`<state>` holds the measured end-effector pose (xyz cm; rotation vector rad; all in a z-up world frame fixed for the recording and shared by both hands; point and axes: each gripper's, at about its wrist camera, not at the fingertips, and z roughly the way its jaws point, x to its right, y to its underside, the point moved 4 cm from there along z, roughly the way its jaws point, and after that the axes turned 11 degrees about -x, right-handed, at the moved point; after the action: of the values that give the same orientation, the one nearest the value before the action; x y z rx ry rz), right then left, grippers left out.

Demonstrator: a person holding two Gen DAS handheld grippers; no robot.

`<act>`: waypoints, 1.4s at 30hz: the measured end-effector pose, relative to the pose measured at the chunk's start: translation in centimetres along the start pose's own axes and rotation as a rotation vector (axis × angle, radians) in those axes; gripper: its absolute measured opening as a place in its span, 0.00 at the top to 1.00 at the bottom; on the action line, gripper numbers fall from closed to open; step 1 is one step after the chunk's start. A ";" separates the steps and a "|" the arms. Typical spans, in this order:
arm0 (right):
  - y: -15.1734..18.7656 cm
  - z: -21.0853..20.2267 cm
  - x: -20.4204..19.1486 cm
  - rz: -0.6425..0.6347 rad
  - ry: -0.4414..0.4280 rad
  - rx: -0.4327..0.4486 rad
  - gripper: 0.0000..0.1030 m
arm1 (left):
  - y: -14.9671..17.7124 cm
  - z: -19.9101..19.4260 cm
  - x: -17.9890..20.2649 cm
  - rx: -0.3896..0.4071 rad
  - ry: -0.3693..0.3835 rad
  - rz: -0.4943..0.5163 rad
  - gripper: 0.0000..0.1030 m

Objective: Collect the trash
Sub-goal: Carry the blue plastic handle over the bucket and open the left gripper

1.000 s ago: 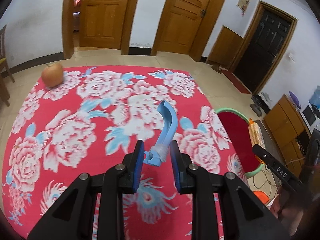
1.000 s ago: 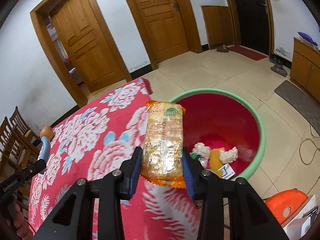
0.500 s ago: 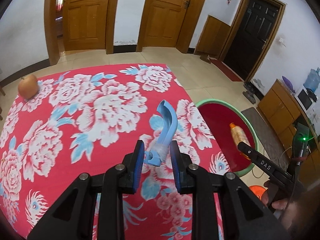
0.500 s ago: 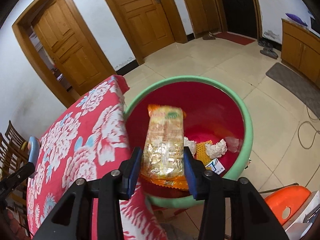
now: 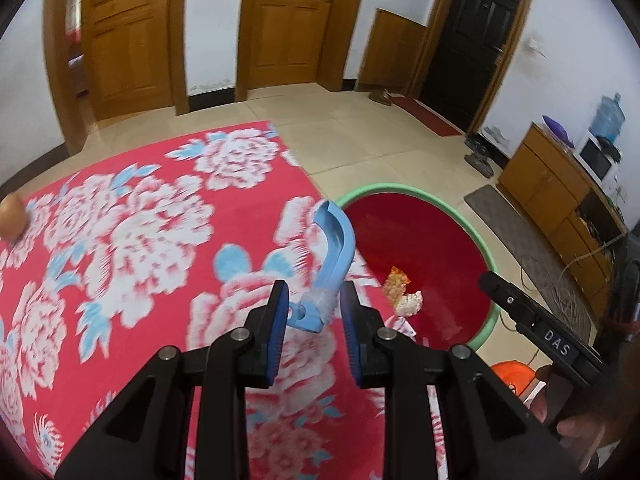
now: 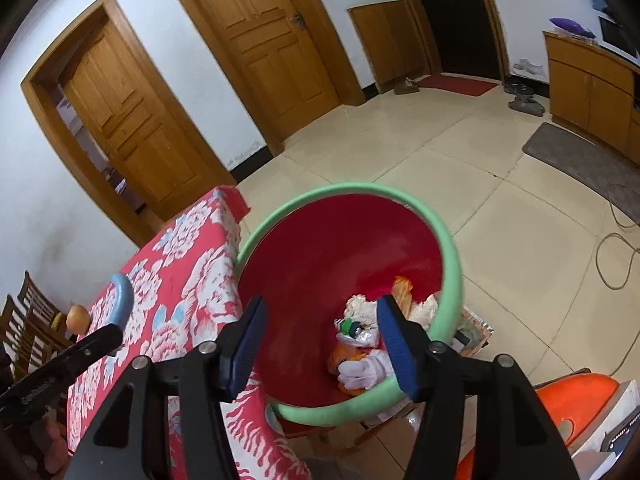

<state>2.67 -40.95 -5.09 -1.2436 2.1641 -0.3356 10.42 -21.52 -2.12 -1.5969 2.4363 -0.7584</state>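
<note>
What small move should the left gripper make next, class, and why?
Probably carry the blue piece rightward until it is over the bin, then open. The left gripper holds it above the tablecloth, just short of the rim, while the right gripper hangs open over the bin, the wrapper lying inside.

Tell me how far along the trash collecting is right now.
Done: the orange snack wrapper lies in the red bin with the green rim among crumpled paper, and the right tool is open and empty above it. In hand: the left tool grips a curved blue plastic piece over the floral tablecloth. Left: dropping that piece in.
</note>
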 end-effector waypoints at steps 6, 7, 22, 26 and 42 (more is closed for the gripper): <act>-0.2 -0.3 2.2 0.063 0.031 0.013 0.38 | -1.2 1.6 2.9 -0.007 0.015 0.073 0.75; -0.2 -0.3 2.6 0.074 0.036 0.015 0.38 | -1.4 1.8 3.3 -0.009 0.016 0.081 0.75; 0.0 -0.6 5.1 0.147 0.051 0.021 0.37 | -2.5 4.5 6.9 -0.024 0.032 0.184 0.69; 0.1 -0.7 5.2 0.148 0.049 0.022 0.37 | -2.4 4.1 6.8 -0.003 0.016 0.181 0.52; 0.7 -2.6 2.3 0.067 0.006 0.032 0.35 | -0.4 0.8 2.2 0.020 -0.051 0.048 0.44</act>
<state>-0.22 -42.73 -4.26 -1.1509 2.1913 -0.3451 10.07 -23.85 -2.29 -1.5259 2.4139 -0.7229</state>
